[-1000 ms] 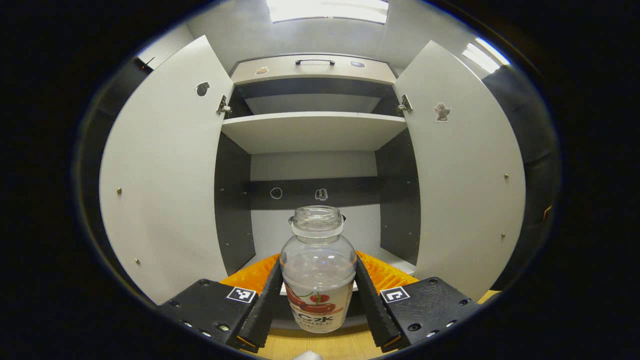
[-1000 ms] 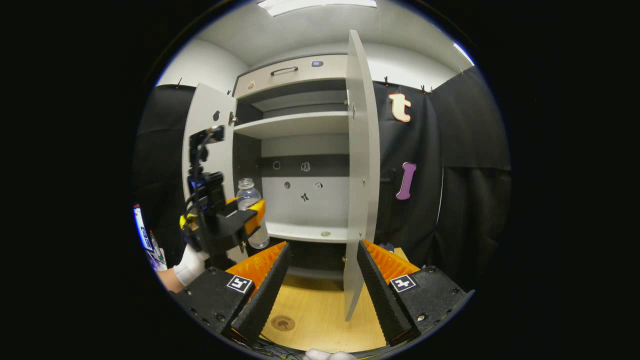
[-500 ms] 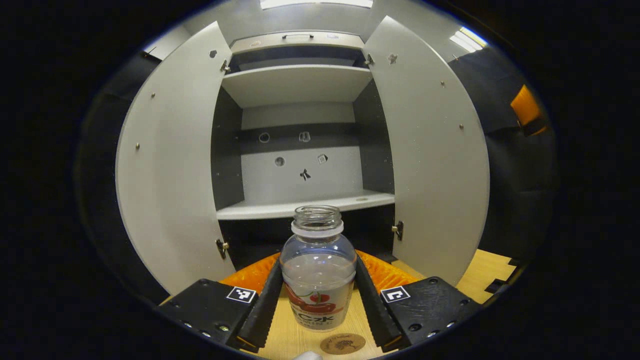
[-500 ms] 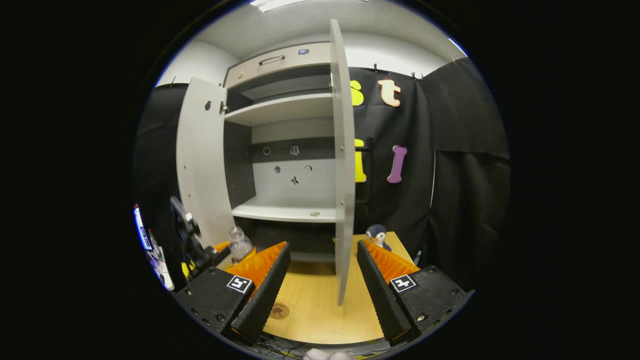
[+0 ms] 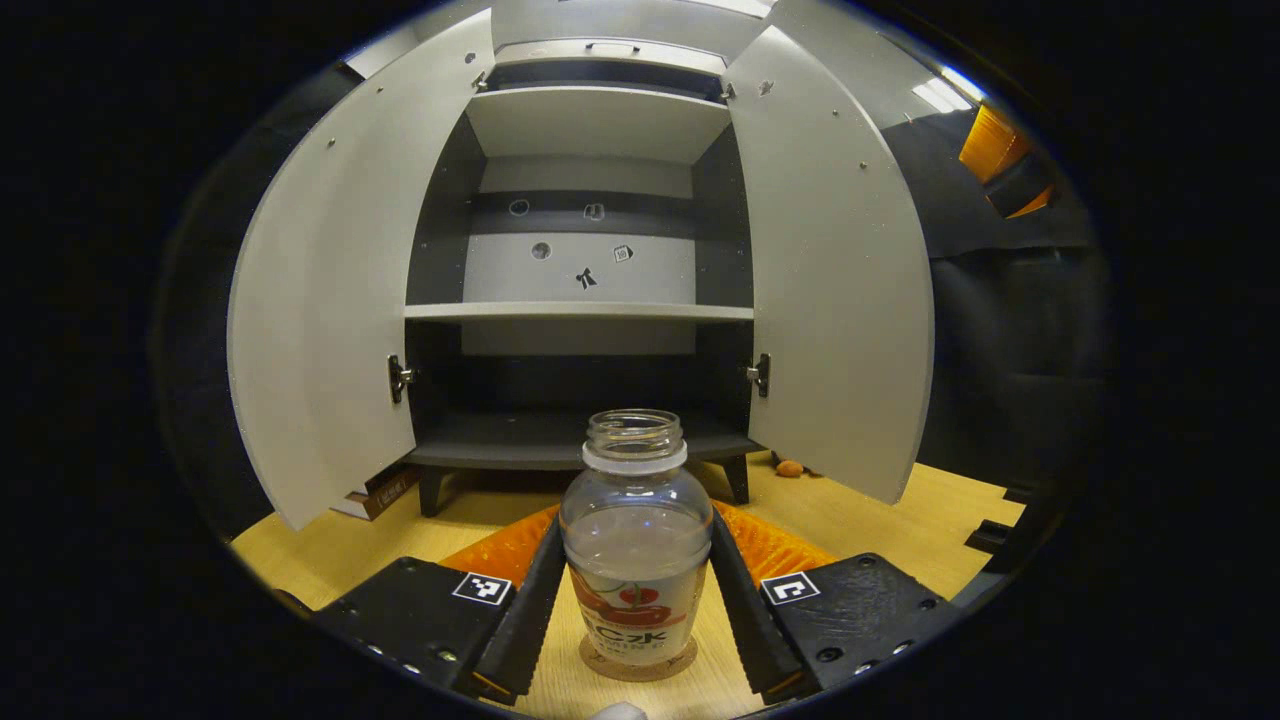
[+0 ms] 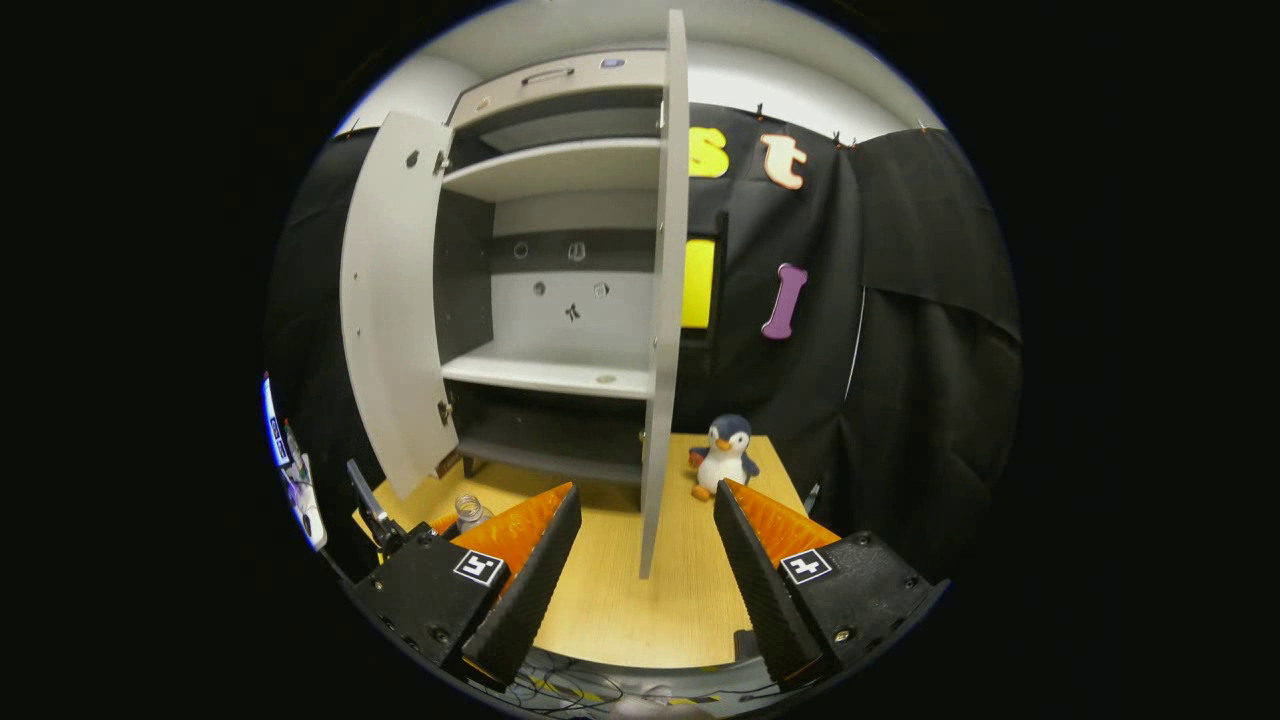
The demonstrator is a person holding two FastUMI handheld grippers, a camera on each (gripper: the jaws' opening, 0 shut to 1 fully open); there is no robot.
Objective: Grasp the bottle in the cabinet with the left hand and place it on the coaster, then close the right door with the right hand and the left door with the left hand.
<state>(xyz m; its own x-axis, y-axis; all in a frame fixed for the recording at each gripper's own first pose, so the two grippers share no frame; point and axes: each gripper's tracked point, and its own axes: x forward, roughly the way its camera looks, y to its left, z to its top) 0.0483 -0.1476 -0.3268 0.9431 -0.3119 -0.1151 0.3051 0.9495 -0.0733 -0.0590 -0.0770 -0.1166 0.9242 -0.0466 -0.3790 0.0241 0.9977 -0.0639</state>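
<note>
R gripper open, fingers either side of right door edge. Penguin toy on table beyond.

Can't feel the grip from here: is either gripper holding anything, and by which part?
The left gripper holds the bottle by its lower body, at the label. The right gripper is open, holding nothing.

black tool, orange ribbed fingers, square markers

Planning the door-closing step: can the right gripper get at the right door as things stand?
Probably yes. The right gripper is open and holds nothing, and the right door stands open, edge-on straight ahead of it, with bare table between. The plush penguin sits off to the side.
</note>
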